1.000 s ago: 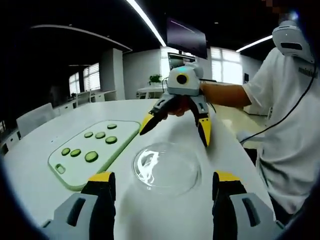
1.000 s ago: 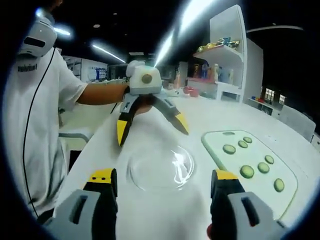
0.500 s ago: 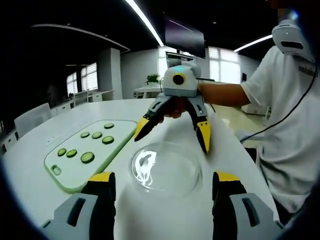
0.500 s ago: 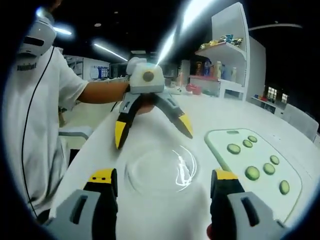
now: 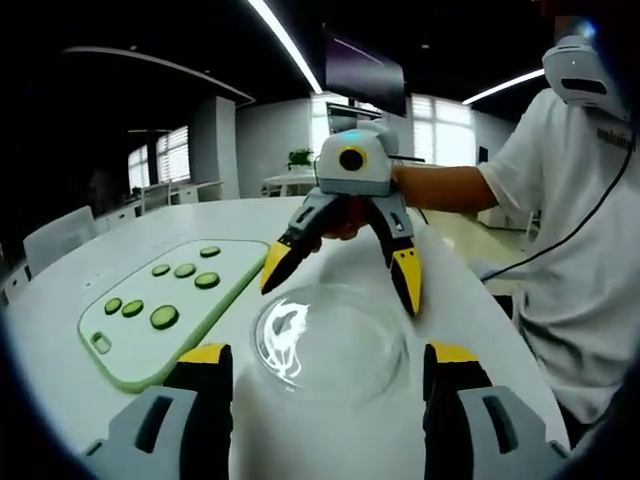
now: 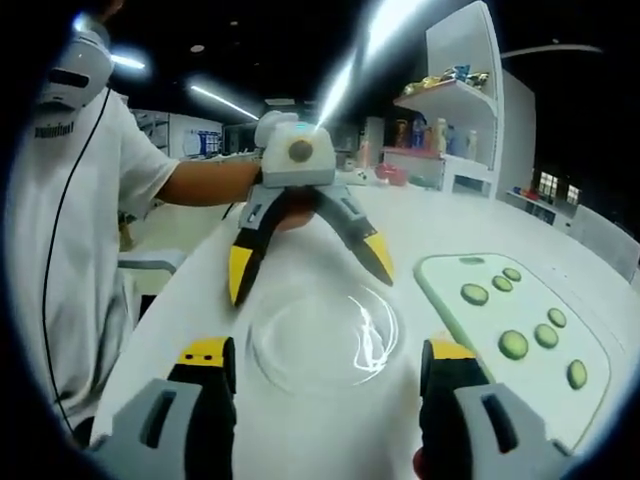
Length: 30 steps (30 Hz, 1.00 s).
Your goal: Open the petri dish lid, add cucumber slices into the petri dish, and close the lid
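Both grippers poised over closed petri dish, nothing held.
Petri dish (image 5: 328,340) (image 6: 322,335), lid on, sits mid-counter (image 5: 60,300) beside green board (image 5: 110,345) of cucumber slices (image 5: 164,317). Left gripper (image 5: 328,385) (image 6: 305,265) and right gripper (image 6: 328,385) (image 5: 340,275): jaws spread wide, facing across dish.

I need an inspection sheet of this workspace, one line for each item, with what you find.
Surface: white table, bare around the things.
Job's things: clear petri dish with lid on, between the two grippers; seven cucumber slices on a green cutting board beside it.
Clutter: nothing seen.
Grippers: left gripper open, above the dish's far side; right gripper open, likewise; both empty.
Cables: black cable across the person's white shirt.
Surroundings: shelf with coloured items, wall screen, ceiling lights.
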Tool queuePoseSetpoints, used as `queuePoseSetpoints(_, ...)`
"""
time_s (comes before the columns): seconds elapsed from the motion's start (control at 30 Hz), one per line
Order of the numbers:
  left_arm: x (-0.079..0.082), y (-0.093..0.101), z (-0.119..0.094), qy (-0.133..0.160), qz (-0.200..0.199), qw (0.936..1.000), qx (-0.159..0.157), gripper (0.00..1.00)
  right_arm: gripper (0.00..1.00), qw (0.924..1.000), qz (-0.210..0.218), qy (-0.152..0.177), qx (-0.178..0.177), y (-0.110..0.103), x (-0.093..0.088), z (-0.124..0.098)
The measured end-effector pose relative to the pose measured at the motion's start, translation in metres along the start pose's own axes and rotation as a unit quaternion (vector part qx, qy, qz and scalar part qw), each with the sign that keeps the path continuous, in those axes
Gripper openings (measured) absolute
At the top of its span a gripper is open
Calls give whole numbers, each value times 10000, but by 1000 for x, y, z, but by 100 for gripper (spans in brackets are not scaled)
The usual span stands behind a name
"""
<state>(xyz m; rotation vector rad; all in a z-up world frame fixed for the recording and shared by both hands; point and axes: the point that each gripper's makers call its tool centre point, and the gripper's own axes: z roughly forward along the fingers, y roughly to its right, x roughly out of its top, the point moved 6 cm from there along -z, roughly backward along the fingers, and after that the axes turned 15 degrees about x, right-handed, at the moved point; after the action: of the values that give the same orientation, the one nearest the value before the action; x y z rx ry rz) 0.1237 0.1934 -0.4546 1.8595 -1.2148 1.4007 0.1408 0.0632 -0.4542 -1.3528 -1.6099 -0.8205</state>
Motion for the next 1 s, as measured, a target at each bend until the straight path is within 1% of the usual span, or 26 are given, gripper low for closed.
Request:
queuePoseSetpoints(0.67,-4,0,8,44,-53,10000,-56,77,72,10000,72,-23,60,7,-9,4)
queuePoseSetpoints(1.0,-7,1,10,49,-52,9999,-107,74,70,9999,55,3,98,7,-10,6)
